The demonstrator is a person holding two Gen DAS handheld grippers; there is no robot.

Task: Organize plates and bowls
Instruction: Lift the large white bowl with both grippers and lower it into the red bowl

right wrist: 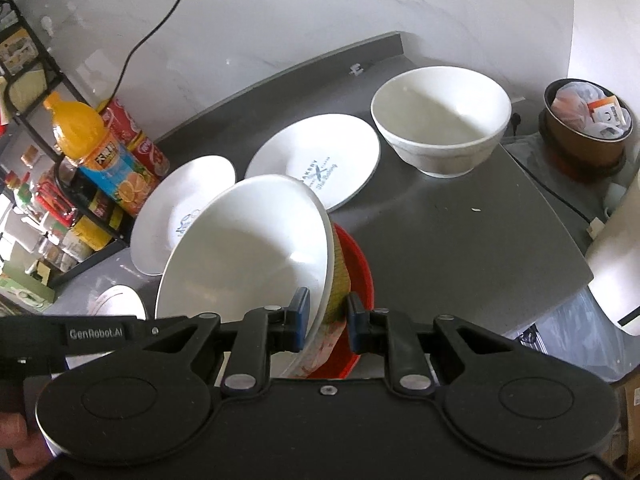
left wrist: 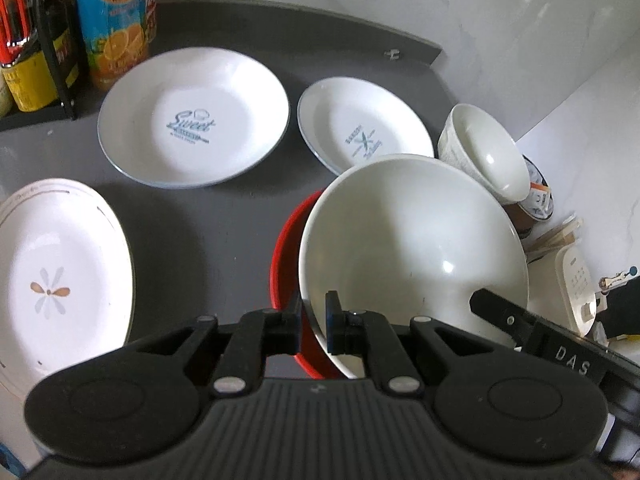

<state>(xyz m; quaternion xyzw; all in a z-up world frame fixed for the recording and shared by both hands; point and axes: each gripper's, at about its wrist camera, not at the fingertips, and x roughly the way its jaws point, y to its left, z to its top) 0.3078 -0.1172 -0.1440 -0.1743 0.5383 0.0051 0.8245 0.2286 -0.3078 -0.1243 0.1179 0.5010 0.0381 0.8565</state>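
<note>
Here, both grippers hold one big white bowl (left wrist: 412, 248) over a red bowl (left wrist: 286, 264) in the lower middle of both views. The left gripper (left wrist: 313, 322) has its two fingers pinched on the big bowl's rim. The right gripper (right wrist: 326, 320) pinches the rim too, one blue pad (right wrist: 301, 314) inside and the other finger outside. The big bowl is tipped up on its side. On the grey table (left wrist: 208, 220), a "Sweet" plate (left wrist: 194, 118) sits in the upper middle, with a smaller printed plate (left wrist: 364, 124) just to its right. A flower plate (left wrist: 60, 276) lies at the left edge. A small white bowl (right wrist: 440, 120) stands upper right in the right wrist view. An orange juice bottle (left wrist: 114, 20) stands upper left.
</note>
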